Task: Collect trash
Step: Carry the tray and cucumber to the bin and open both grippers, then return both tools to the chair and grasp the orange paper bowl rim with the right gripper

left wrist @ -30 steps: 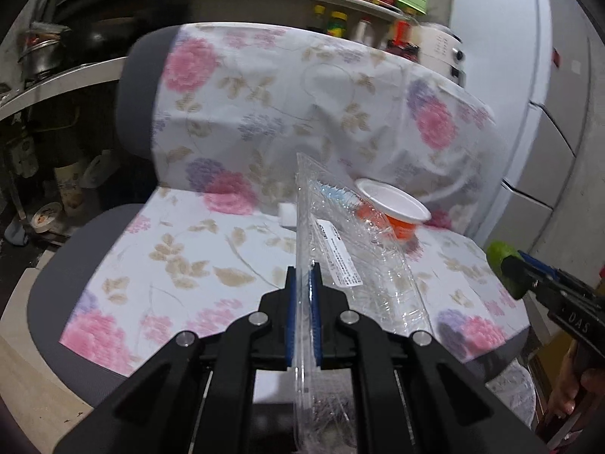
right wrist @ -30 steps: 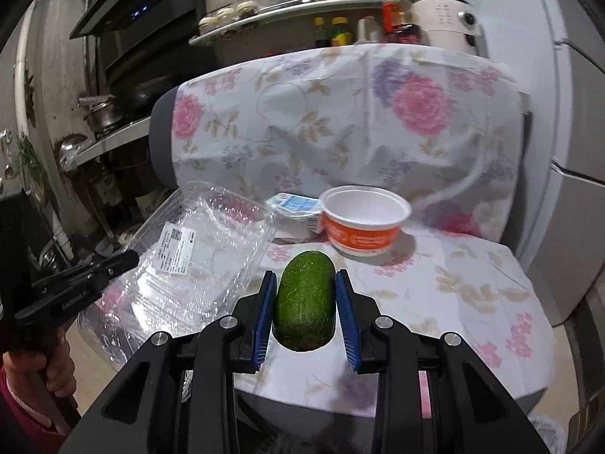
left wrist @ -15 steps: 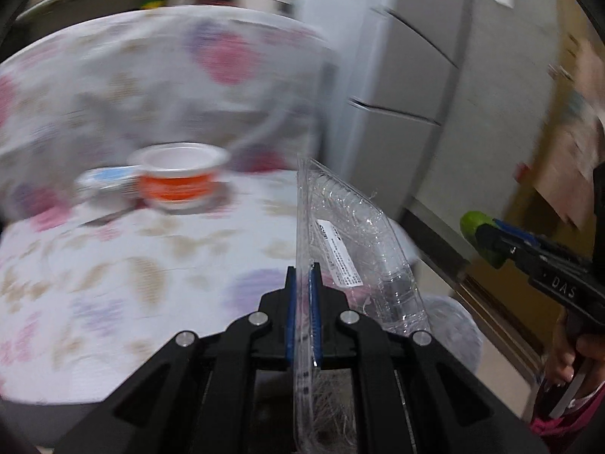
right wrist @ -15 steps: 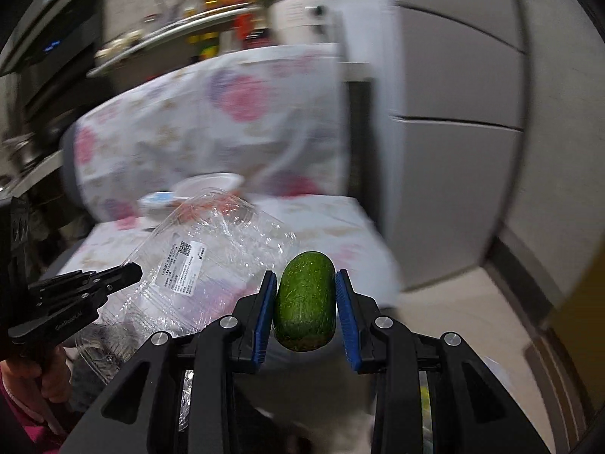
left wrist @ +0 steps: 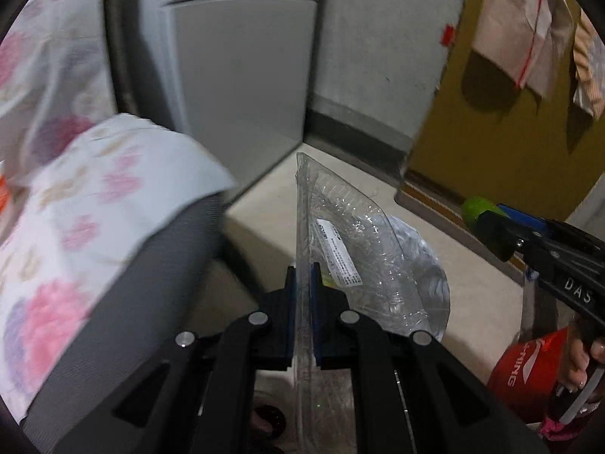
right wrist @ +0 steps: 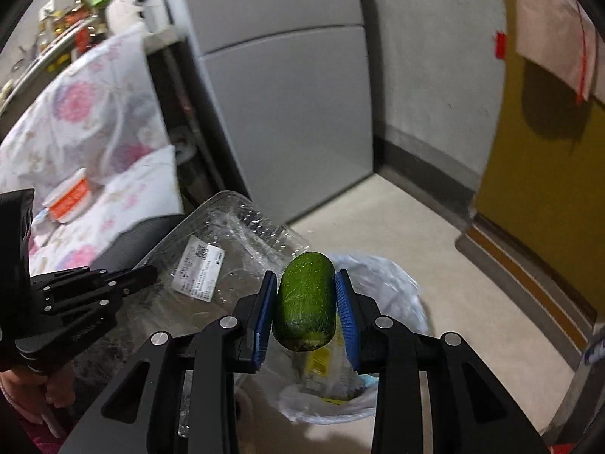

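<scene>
Moved: both grippers swung off the floral chair [left wrist: 87, 204] toward the floor.
Left gripper [left wrist: 302, 299]: fingers pinching clear plastic container [left wrist: 351, 253].
Right gripper [right wrist: 304, 302]: fingers clamp green avocado [right wrist: 305, 300], trash bag [right wrist: 382, 295] beneath.

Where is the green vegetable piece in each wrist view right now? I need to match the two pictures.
Left wrist view: green vegetable piece at the right edge, mid-height, at the tip of the right tongs reaching in from the right.
Right wrist view: lower centre, clamped between the right tongs' blue pads.
Shared landmark: the clear plastic container held by the left tongs, with the white bin bag beneath.
</scene>
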